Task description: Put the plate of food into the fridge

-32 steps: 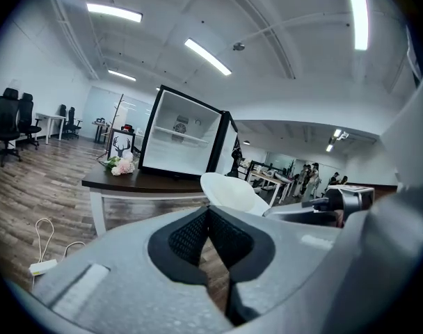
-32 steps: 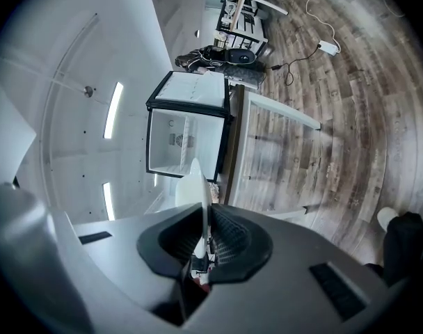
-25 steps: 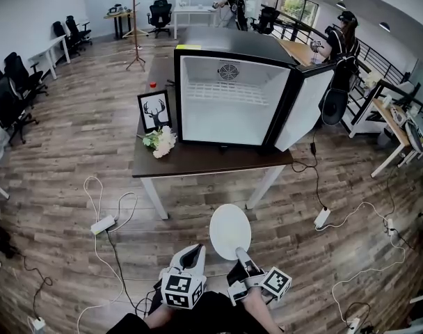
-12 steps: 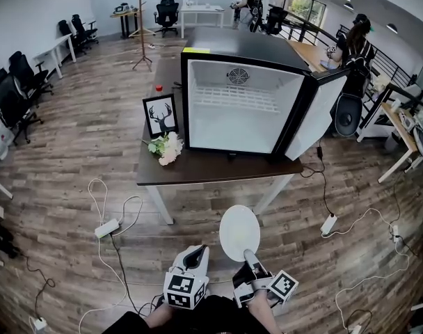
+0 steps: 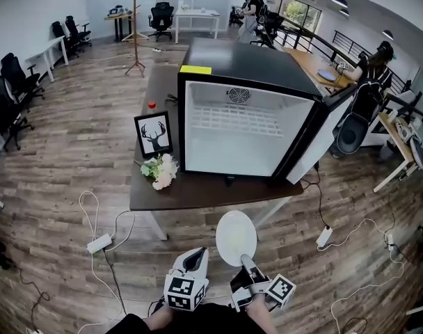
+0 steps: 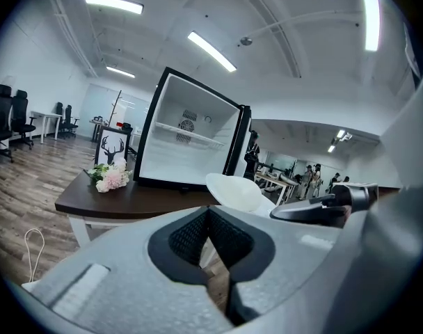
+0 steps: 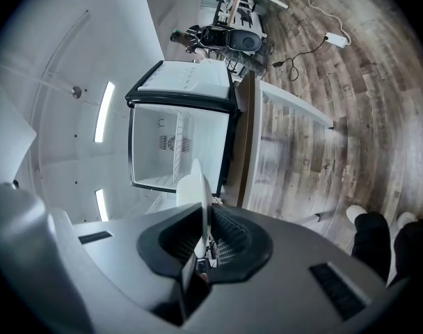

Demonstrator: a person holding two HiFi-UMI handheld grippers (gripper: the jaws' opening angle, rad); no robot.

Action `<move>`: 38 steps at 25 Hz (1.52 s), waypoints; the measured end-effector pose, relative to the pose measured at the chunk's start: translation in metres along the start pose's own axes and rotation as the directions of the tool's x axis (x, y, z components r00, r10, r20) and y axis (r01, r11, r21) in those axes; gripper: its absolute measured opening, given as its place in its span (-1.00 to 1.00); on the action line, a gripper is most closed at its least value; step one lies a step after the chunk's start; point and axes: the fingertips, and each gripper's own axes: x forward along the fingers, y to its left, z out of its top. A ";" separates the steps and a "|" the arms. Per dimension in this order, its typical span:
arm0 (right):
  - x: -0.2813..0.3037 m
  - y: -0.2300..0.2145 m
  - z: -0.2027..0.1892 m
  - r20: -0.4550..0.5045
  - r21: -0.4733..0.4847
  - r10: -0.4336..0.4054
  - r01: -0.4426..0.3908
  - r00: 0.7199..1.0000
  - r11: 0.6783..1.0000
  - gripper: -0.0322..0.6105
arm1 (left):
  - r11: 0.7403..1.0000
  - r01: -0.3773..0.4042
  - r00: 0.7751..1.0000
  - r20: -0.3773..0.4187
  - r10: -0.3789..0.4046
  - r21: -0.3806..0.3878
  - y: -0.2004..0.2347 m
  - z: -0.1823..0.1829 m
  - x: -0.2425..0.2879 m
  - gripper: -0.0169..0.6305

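Observation:
A black mini fridge stands on the dark table, its door swung open to the right and its white inside bare but for a wire shelf. My right gripper is shut on the near rim of a white plate, held just short of the table's front edge; no food shows on it. In the right gripper view the plate stands edge-on between the jaws, pointing at the fridge. My left gripper is shut and empty, beside the right one; its view shows the plate.
A framed deer picture, a bunch of flowers and a small red object sit on the table left of the fridge. Power strips and cables lie on the wood floor. Office chairs, desks and people are farther back.
The table and fridge have come closer in the head view. The plate stays gripped in my right gripper and now sits nearer the table's front edge.

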 end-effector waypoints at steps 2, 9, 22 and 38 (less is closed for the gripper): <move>0.016 0.007 0.006 0.006 0.004 0.005 -0.005 1.000 1.000 -0.77 | 1.000 0.005 1.000 0.005 -0.005 -0.001 0.010 0.011 0.012 -0.92; 0.063 0.021 0.022 0.050 0.033 0.003 -0.005 0.999 0.999 -0.77 | 0.999 0.051 0.999 -0.006 -0.051 0.007 0.041 0.033 0.058 -0.92; 0.132 0.047 0.047 0.154 0.039 0.015 -0.021 0.988 0.999 -0.77 | 0.987 0.162 0.987 -0.008 -0.162 0.019 0.082 0.071 0.124 -0.92; 0.159 0.088 0.092 0.198 0.057 0.039 -0.052 0.979 0.997 -0.77 | 0.980 0.198 0.980 -0.021 -0.198 0.027 0.083 0.094 0.167 -0.92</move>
